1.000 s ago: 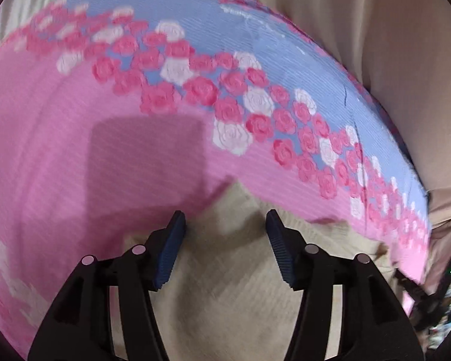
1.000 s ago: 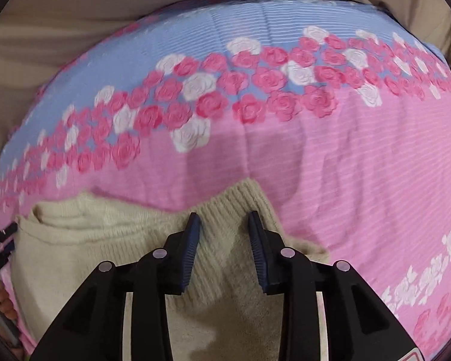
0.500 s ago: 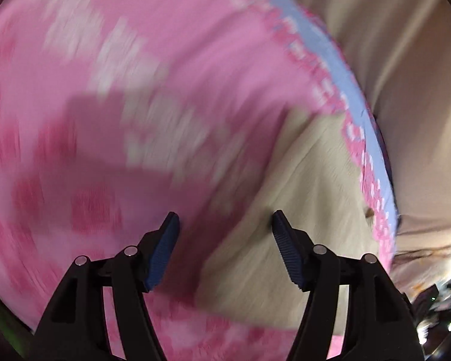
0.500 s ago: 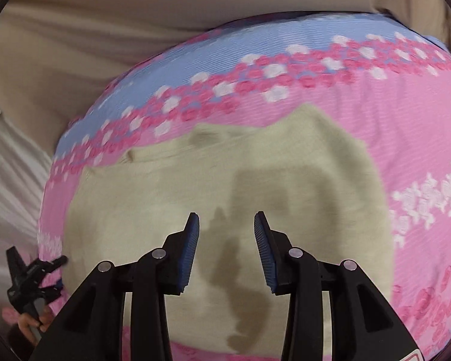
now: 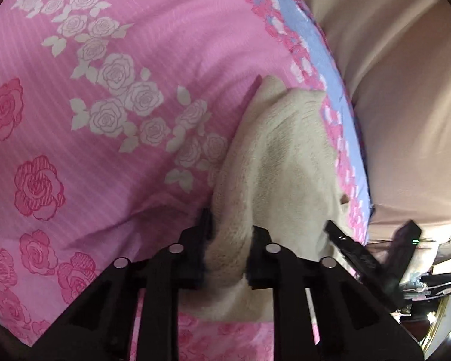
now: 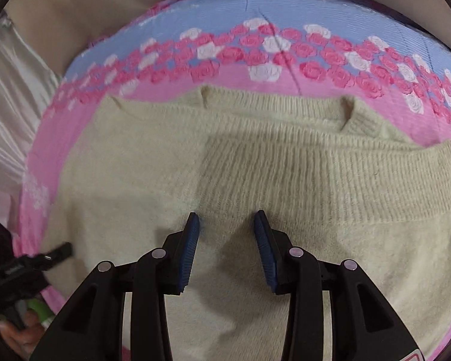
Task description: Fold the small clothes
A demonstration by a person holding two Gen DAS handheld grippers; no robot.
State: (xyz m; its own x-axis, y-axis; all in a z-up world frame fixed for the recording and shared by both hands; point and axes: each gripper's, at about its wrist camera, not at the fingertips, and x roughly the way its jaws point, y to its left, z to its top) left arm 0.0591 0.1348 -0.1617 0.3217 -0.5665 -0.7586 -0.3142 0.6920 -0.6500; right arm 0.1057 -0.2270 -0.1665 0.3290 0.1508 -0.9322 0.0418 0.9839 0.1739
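Two grippers on one cream knit sweater (image 6: pixel 255 162) lying on the pink rose-print bedspread (image 5: pixel 105 120), near its blue border. The left gripper (image 5: pixel 227 249) has its jaws clamped on a bunched side edge of the knit, while the right gripper (image 6: pixel 227 240) hangs over the middle with jaws apart, gripping nothing. Looks like a fold is mid-way — next move is probably carrying that pinched edge across the body and laying it flat. No containers in sight
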